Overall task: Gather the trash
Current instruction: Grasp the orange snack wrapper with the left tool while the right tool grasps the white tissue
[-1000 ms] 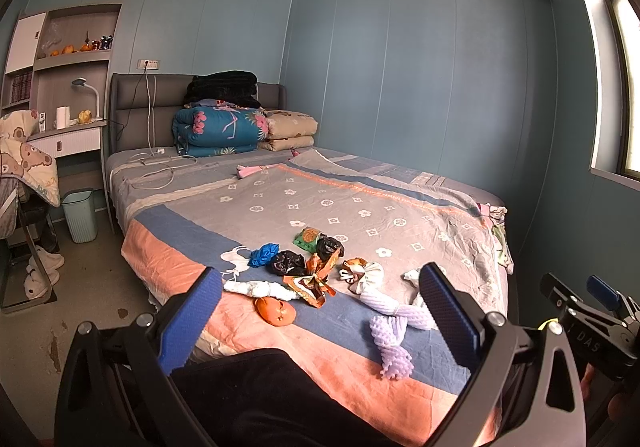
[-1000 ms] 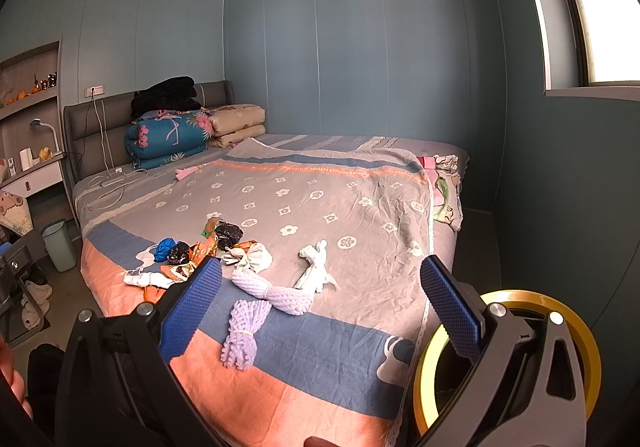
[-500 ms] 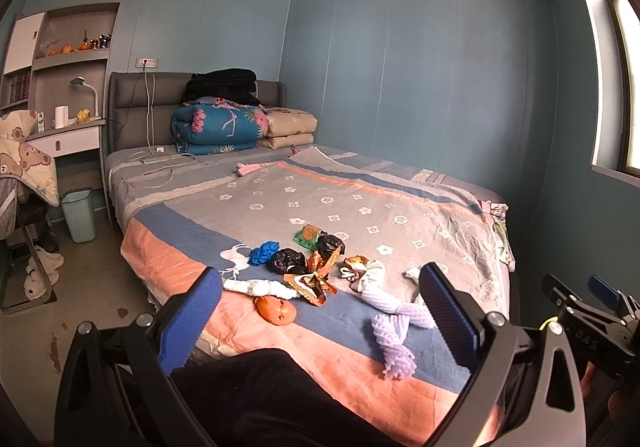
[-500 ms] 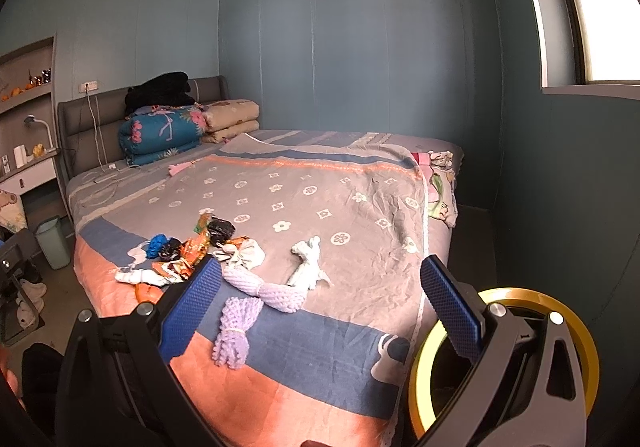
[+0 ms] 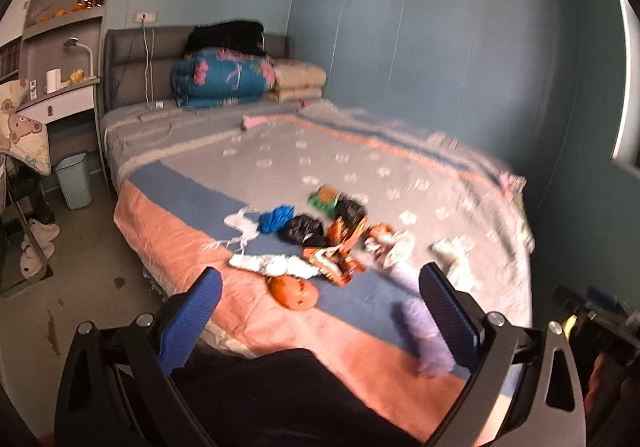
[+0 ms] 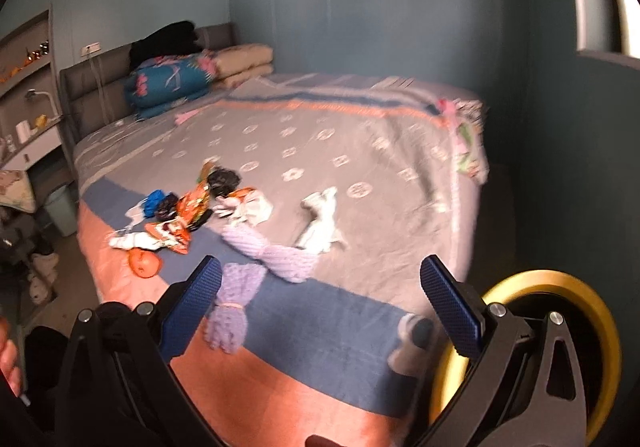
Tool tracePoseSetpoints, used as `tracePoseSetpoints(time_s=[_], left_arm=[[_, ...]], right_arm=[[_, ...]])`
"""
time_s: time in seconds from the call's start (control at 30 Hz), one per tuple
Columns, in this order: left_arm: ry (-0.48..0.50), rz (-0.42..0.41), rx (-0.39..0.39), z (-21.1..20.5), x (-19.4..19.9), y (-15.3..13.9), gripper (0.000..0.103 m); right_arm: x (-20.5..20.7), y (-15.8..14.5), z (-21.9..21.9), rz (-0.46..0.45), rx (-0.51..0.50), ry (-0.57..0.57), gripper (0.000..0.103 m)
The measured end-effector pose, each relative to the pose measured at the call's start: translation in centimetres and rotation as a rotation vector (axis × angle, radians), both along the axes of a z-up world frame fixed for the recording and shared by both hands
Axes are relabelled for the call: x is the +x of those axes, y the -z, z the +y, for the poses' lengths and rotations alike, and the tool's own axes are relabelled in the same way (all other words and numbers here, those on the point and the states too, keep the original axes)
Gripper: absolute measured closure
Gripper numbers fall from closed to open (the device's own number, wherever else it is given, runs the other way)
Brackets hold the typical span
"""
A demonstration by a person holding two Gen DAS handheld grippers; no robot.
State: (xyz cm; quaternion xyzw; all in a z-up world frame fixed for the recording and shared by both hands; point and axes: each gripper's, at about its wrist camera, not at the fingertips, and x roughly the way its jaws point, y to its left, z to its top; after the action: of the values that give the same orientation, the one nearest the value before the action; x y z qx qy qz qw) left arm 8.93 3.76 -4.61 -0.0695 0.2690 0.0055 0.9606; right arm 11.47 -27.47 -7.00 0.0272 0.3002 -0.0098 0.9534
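From half a second ago both views have tipped down and closed on the bed [image 5: 168,183], so I judge I'm moving in to pick. My left gripper [image 5: 320,311] is spread wide, empty, above the orange wrapper [image 5: 294,291] in the trash pile [image 5: 320,235]. My right gripper [image 6: 320,295] is equally wide, empty, over the purple foam netting [image 6: 236,307].

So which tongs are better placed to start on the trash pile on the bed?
Probably left: the left tongs are open and point at the orange wrapper. The right tongs, also open, face the purple netting, wrappers off to their left.
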Motion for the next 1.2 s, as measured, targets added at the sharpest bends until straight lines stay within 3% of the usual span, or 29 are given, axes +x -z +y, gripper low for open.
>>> tracePoseSetpoints(time_s=[0.23, 0.33, 0.57, 0.67, 0.87, 1.07, 1.2], left_arm=[[0.058, 0.185, 0.005, 1.0, 6.4, 2.7, 0.008], [0.082, 0.242, 0.041, 0.5, 9.1, 3.6, 0.008], [0.124, 0.311, 0.115, -0.8, 15.0, 4.9, 0.008], [0.126, 0.342, 0.145, -1.3, 17.6, 5.9, 0.008], [0.174, 0.37, 0.192, -2.5, 21.1, 7.6, 0.008], [0.208, 0.37, 0.258, -3.3, 23.5, 9.4, 0.008], [0.237, 0.377, 0.244, -3.6, 24.9, 10.5, 0.009]], right_arm=[[7.1, 0.9, 0.7, 0.132, 0.003, -0.119, 0.007], [10.9, 1.3, 0.2, 0.195, 0.015, -0.145, 0.007], [17.9, 3.5, -1.2, 0.305, 0.022, -0.145, 0.007], [21.2, 5.2, -1.6, 0.37, 0.068, -0.15, 0.007], [26.2, 8.6, -1.8, 0.446, 0.068, -0.118, 0.007], [28.0, 10.4, -1.7, 0.471, 0.077, -0.12, 0.008], [28.8, 11.2, -1.2, 0.491, 0.081, -0.132, 0.008]])
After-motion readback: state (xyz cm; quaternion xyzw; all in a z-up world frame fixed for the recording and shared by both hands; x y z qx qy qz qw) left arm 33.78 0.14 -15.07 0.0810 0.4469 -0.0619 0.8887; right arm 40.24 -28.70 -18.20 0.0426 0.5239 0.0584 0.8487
